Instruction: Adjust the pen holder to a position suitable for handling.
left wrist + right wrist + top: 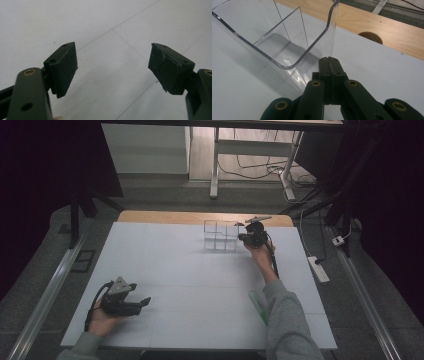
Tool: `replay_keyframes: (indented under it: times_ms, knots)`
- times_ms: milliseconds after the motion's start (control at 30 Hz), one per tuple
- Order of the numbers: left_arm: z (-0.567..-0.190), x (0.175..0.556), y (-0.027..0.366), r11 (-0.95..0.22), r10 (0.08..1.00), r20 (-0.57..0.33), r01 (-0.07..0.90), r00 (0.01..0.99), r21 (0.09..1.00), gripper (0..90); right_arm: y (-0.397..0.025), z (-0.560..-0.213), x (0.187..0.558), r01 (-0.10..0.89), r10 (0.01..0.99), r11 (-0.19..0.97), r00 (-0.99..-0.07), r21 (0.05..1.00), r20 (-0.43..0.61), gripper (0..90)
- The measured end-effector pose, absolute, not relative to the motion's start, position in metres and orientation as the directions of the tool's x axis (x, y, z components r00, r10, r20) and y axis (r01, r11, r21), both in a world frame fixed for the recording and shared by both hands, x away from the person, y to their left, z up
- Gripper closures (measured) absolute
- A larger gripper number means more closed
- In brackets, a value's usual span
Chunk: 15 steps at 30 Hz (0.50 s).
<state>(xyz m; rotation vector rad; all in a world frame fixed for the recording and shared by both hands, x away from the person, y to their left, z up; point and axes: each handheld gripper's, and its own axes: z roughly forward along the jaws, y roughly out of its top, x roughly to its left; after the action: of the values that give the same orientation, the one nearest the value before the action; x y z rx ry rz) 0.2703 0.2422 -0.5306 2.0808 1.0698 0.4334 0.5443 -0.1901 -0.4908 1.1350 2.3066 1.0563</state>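
A clear plastic container (220, 236) with inner dividers stands at the far middle of the white table (200, 285). My right gripper (243, 238) is at its right side. In the right gripper view the jaws (329, 60) are pressed together, and the container's (287, 50) upright side wall runs edge-on straight into the seam between them. The compartments I can see hold nothing. My left gripper (145, 301) rests low at the near left of the table. Its jaws (112, 67) stand wide apart over bare white surface, with nothing between them.
A green flat object (260, 307) lies near the front right, partly under the person's grey sleeve. A bare wooden strip (374, 25) with a round hole runs along the table's far edge. Table legs, cables and a power strip (318, 269) lie on the floor beyond.
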Motion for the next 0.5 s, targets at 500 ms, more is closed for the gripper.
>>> replay_keyframes:
  times_ms: [500]
  knots:
    - [-0.531,0.271,0.243,-0.375,0.804,-0.035,0.552,0.593,0.745,23.0,-0.166,-0.492,0.544,0.512,0.769,0.418,-0.640,0.750,0.008,89.3]
